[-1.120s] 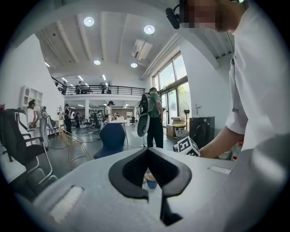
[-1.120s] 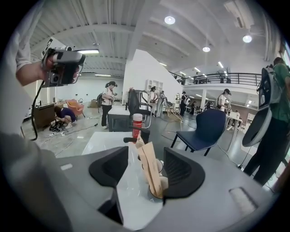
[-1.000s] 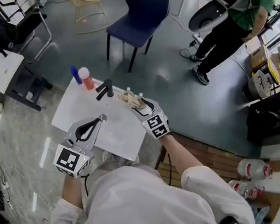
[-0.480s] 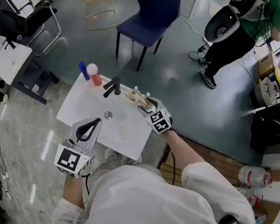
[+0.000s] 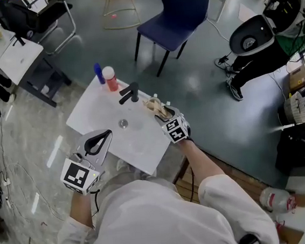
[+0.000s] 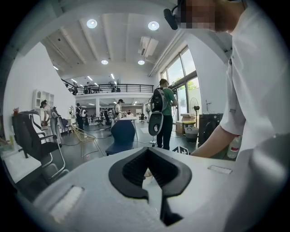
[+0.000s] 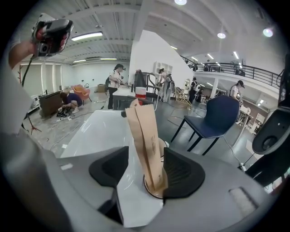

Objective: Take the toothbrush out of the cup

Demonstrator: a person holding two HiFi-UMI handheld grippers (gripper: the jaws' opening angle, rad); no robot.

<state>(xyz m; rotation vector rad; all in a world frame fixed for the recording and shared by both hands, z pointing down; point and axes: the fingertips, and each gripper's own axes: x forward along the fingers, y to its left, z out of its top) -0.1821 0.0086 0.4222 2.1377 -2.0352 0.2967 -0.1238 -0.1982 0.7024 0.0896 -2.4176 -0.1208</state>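
R gripper (image 7: 146, 159) jaws apart round the paper-wrapped toothbrush (image 7: 145, 136) in its cup (image 7: 148, 188) (not clamped yet); L gripper (image 5: 108, 134) closed, empty.

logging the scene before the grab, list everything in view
table: one, white, centre
tap: one, black, table's far side
blue bottle: one, blue, table's far corner
red bottle: one, white-capped, beside the blue one
cup: one, pale, table's right edge
toothbrush packs: seemingly two, brown paper, upright in cup
chair: one, dark blue, beyond table
bystander: one, green top, far right
left gripper: one, grey, shut, empty, near table edge
right gripper: one, grey, open, jaws flanking the packs
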